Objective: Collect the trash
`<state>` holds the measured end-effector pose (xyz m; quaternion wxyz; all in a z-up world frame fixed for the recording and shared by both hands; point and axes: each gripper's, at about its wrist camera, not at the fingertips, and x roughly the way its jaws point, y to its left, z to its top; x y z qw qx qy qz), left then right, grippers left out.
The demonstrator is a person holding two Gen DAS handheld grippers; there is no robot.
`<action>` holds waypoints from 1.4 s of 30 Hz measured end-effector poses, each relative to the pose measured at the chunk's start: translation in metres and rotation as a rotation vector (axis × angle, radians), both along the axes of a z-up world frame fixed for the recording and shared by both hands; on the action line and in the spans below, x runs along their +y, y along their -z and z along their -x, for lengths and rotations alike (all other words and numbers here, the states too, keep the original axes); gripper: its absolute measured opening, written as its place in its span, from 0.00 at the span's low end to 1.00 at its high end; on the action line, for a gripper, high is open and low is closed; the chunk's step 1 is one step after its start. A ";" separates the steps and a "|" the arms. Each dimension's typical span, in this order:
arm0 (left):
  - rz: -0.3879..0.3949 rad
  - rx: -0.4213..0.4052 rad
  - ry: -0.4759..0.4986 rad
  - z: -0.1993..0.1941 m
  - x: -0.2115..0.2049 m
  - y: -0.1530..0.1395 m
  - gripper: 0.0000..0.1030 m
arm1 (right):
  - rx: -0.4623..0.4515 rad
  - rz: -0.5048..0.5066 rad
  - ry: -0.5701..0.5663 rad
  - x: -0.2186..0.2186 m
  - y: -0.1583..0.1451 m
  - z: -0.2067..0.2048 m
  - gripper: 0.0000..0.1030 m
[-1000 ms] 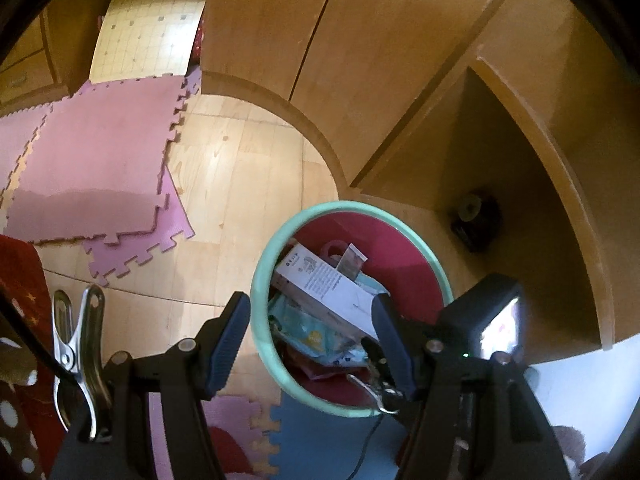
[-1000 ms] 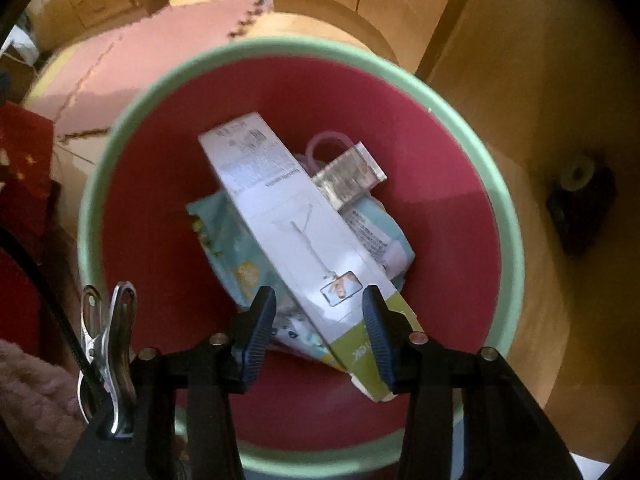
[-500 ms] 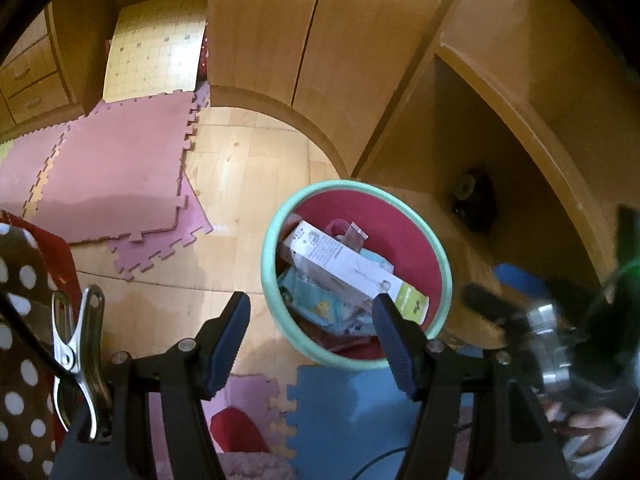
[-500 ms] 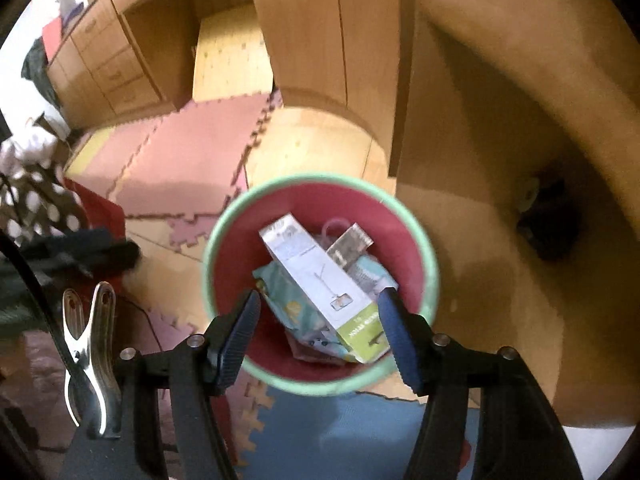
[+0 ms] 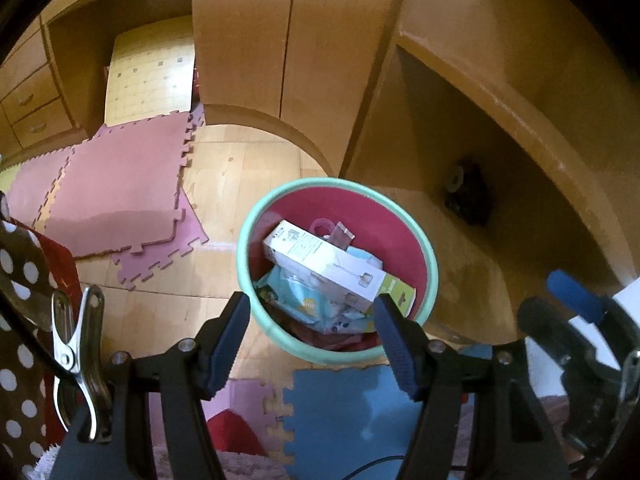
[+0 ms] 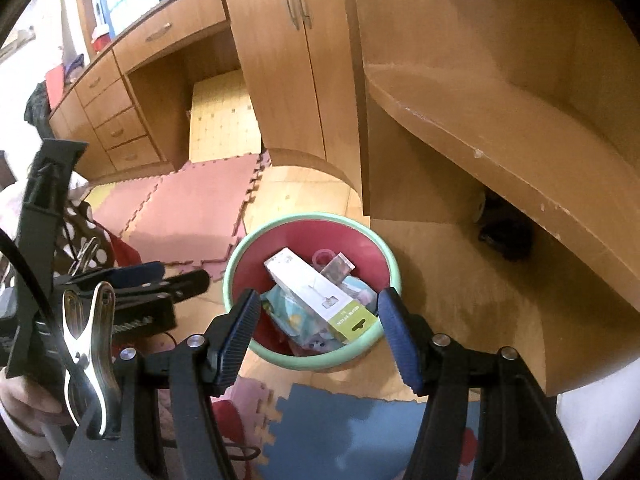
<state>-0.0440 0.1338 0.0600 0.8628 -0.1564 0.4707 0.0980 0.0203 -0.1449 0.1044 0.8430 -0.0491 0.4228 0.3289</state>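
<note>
Withdrawing upward from bin (image 6: 309,360) is right gripper (image 6: 320,334); jaws just opened wider, nothing between. White carton (image 6: 310,294) now left inside bin atop wrappers (image 5: 304,300). Left gripper (image 5: 314,346) jaws wide, empty. Drop judged complete.

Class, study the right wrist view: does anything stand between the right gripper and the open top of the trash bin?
Nothing visible does. The right gripper is open and empty above the bin, whose top is uncovered. The white carton and wrappers already lie inside. The left gripper is off to the side, clear of that path.
</note>
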 end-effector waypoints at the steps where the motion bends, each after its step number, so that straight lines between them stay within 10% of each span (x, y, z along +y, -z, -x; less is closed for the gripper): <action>1: -0.003 0.009 0.008 -0.002 -0.003 0.004 0.66 | -0.010 0.000 0.000 -0.001 0.000 0.001 0.61; 42: -0.010 0.041 0.036 -0.013 -0.014 0.024 0.66 | 0.101 0.010 0.033 -0.005 0.032 -0.009 0.61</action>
